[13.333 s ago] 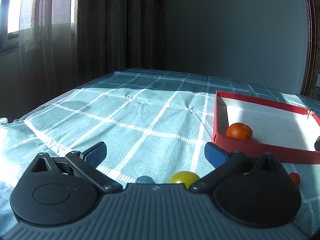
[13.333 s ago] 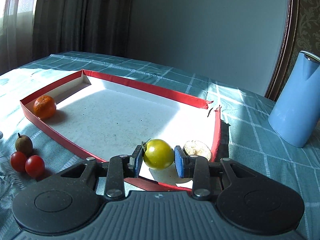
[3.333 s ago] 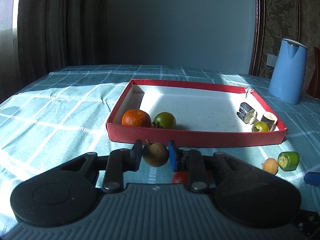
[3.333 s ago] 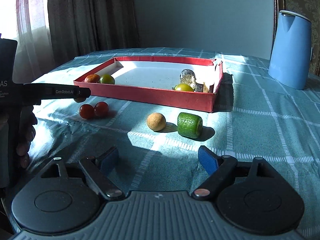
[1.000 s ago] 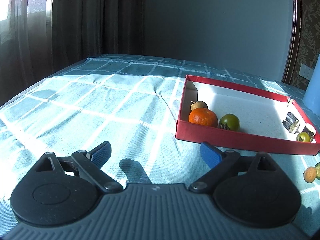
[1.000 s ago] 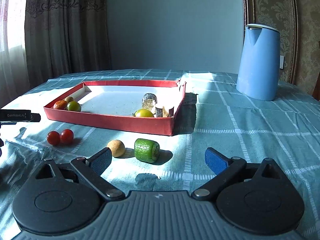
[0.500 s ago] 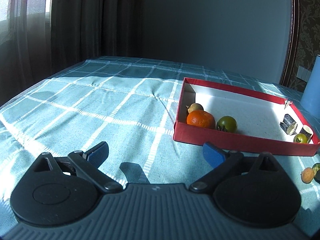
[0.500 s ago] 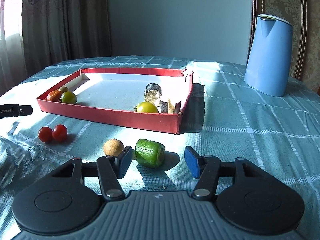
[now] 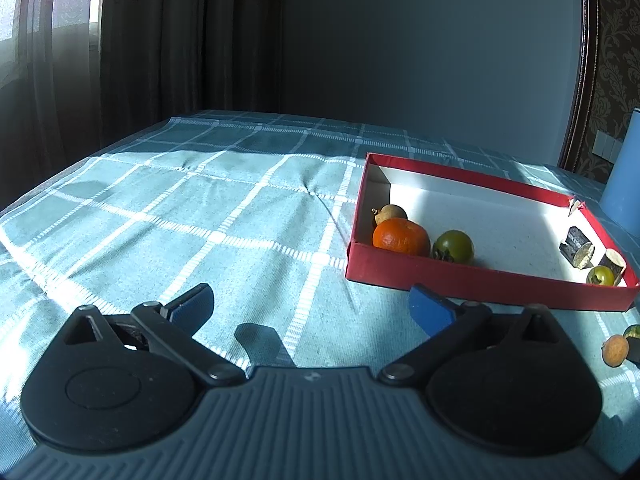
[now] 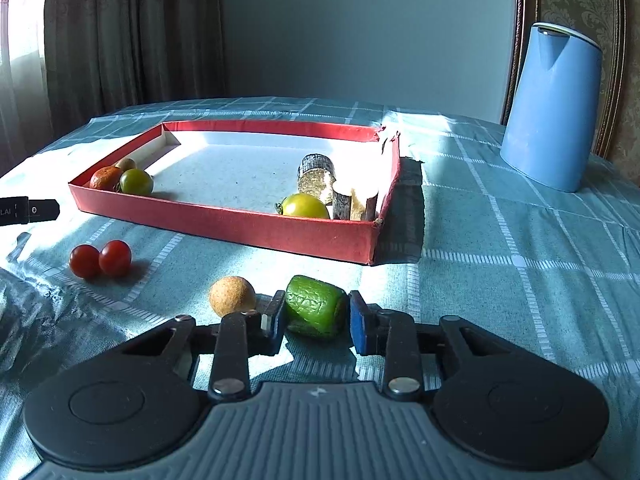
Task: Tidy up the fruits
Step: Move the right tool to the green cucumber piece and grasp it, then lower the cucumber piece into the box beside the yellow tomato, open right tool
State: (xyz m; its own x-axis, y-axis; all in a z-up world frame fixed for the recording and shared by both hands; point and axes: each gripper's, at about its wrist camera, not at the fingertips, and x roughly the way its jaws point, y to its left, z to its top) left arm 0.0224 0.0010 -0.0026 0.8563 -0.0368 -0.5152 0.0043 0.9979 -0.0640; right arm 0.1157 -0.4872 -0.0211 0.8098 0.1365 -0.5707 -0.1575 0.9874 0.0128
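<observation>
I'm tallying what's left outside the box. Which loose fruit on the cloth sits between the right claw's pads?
The green chunk, with the right claw closing on both its sides. The tan ball and the two red tomatoes lie free to its left.

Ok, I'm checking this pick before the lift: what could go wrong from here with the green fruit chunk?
The right gripper has just been closing around the green chunk; its rounded sides might slip or roll out on lifting. The tan ball sits right beside the left finger and may get knocked away. The chunk must also clear the red tray wall in front, or it could catch there.
</observation>
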